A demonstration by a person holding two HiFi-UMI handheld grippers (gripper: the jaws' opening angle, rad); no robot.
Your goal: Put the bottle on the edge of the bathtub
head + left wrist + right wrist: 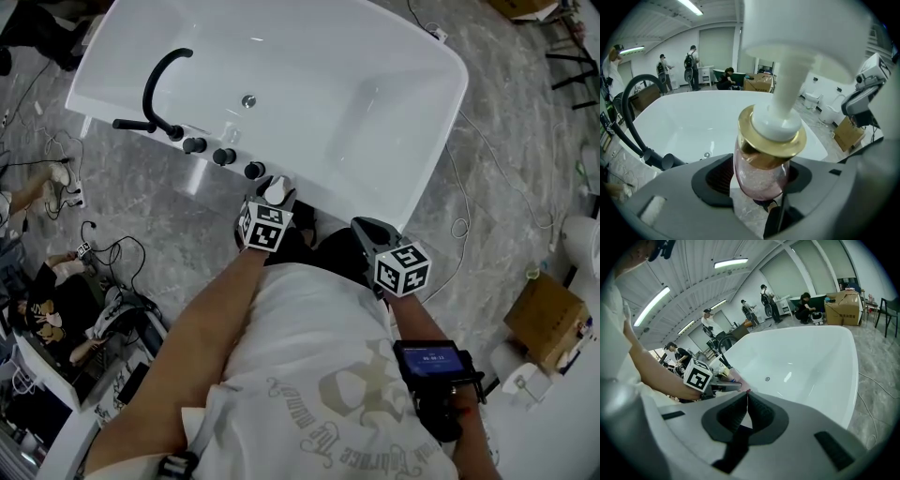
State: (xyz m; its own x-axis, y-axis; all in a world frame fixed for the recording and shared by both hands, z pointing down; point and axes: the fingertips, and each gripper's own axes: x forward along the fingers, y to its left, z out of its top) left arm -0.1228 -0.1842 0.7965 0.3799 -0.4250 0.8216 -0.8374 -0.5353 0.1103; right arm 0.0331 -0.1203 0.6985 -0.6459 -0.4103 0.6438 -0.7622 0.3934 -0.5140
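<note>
A pink glittery bottle [761, 176] with a gold collar and a white pump head [275, 191] stands between the jaws of my left gripper [761, 180], at the near rim of the white bathtub [375, 159]. The jaws are open wide. A thin light strip shows between the left pad and the glass. The bottle's base is hidden, so I cannot tell whether it rests on the rim. My right gripper [746, 397] is shut and holds nothing. It hangs just right of the left one [270, 202], at the tub's near edge [370, 230].
A black curved faucet [155, 94] and a row of black knobs [223, 156] sit on the rim left of the bottle. A drain [248, 100] lies in the basin. Cables [103, 248] and a cardboard box [544, 314] lie on the marble floor. People stand beyond the tub.
</note>
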